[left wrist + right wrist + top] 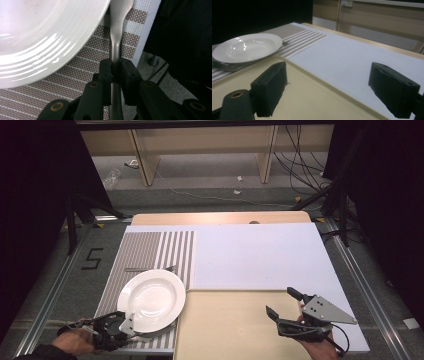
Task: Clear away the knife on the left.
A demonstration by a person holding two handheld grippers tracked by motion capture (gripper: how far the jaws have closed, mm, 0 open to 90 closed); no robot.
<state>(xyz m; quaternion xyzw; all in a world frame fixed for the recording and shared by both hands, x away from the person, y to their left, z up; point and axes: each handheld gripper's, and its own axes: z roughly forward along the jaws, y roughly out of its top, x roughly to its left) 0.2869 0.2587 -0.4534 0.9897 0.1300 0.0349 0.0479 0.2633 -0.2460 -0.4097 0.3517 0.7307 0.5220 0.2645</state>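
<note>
Left gripper (116, 68) was clamped on a metal utensil handle (115, 37) at the lower left of the high view, right beside the white plate (150, 297) on the striped placemat (150, 250). Right gripper (281, 304) hung with jaws wide apart over the tray (225, 330), lower right.

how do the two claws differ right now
The left claw is shut on a metal utensil handle beside the plate; the right claw stands wide open, holding nothing. The left claw sits low over the striped mat; the right claw hangs over the tan tray. Both have black jaws.
</note>
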